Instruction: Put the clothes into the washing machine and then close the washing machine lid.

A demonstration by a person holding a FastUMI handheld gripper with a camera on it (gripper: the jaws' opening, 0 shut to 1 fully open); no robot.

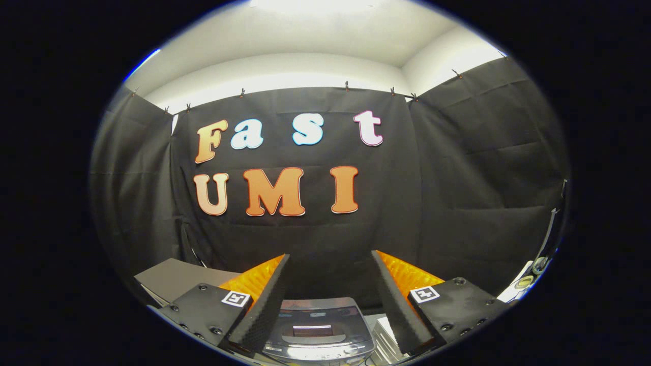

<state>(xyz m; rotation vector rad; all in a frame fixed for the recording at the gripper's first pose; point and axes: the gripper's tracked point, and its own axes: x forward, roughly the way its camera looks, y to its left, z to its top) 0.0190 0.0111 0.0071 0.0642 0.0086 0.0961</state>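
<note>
My gripper [330,256] is held up high, its two fingers spread wide apart with nothing between them. Low down between the fingers I see the top of the washing machine [318,330], a dark grey unit with a glossy lid that looks closed. The fingers are well above it and not touching it. I cannot make out any clothes from this angle.
A grey flat board or box lid [178,279] lies to the left beyond the left finger. White ribbed material [386,338] sits just right of the machine. Cables and small round items [534,269] rest on a white surface at the far right. Black cloth walls surround the booth.
</note>
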